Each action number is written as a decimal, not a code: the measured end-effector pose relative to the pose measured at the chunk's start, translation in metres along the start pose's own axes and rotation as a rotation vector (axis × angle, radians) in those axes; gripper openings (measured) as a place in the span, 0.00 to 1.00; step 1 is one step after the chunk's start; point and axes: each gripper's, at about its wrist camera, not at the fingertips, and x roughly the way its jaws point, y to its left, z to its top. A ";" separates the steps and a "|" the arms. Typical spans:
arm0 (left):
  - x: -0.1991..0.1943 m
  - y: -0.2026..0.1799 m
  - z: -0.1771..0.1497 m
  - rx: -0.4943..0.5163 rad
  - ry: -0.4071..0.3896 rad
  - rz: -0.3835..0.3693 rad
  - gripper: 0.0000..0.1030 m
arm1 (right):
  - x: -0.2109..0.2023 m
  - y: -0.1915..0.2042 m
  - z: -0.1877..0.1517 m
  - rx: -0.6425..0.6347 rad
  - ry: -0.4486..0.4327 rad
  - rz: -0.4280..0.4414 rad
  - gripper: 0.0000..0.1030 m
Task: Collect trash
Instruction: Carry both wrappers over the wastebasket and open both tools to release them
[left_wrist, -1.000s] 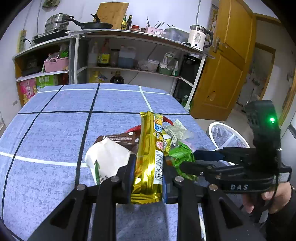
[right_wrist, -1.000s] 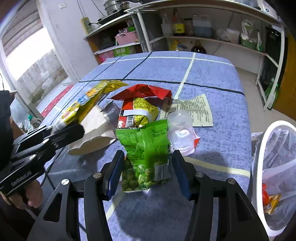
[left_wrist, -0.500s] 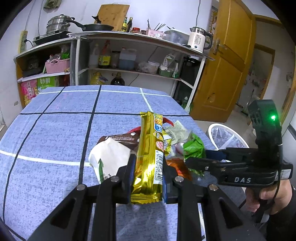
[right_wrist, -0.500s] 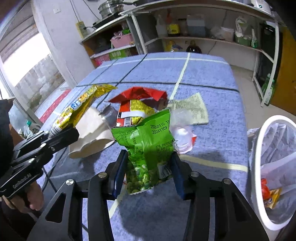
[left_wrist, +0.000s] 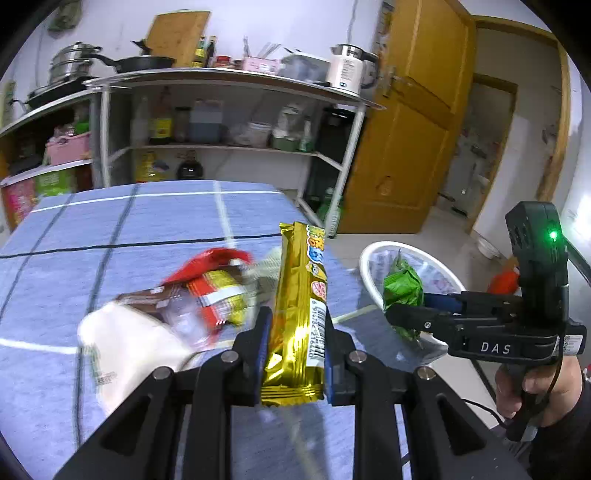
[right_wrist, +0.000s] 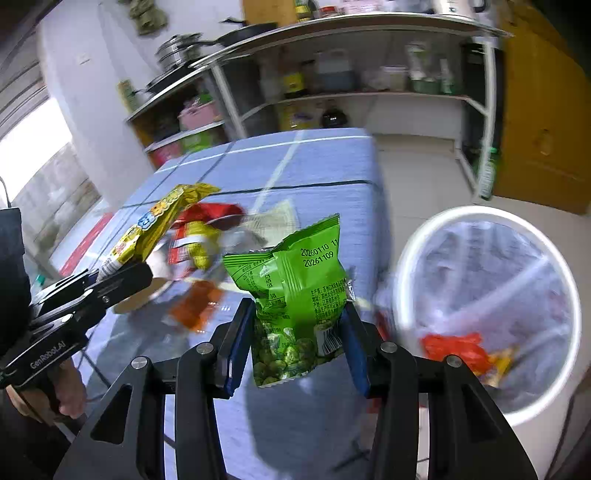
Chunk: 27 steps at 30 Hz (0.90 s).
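A long gold snack wrapper stands upright between the pads of my left gripper, which is shut on its lower part above the blue checked table. My right gripper is shut on a green pea bag, held in the air past the table's right edge. Beside it on the floor stands a white bin with a clear liner and some red and yellow wrappers inside. In the left wrist view the right gripper holds the green bag in front of the bin rim.
On the table lie a red and yellow packet, a white paper bag, an orange wrapper and a printed paper slip. Metal shelves with bottles and cookware stand behind the table. A yellow door is at the right.
The right gripper closed on the green bag, lifted it off the table and carried it right toward the bin. The left gripper swung right with the gold wrapper.
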 end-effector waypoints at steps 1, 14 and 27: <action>0.005 -0.007 0.002 0.007 0.005 -0.012 0.24 | -0.004 -0.009 -0.002 0.013 -0.007 -0.014 0.45; 0.074 -0.105 0.023 0.135 0.102 -0.144 0.24 | -0.034 -0.108 -0.018 0.180 -0.036 -0.191 0.45; 0.134 -0.146 0.025 0.139 0.199 -0.196 0.34 | -0.033 -0.153 -0.035 0.251 -0.018 -0.272 0.49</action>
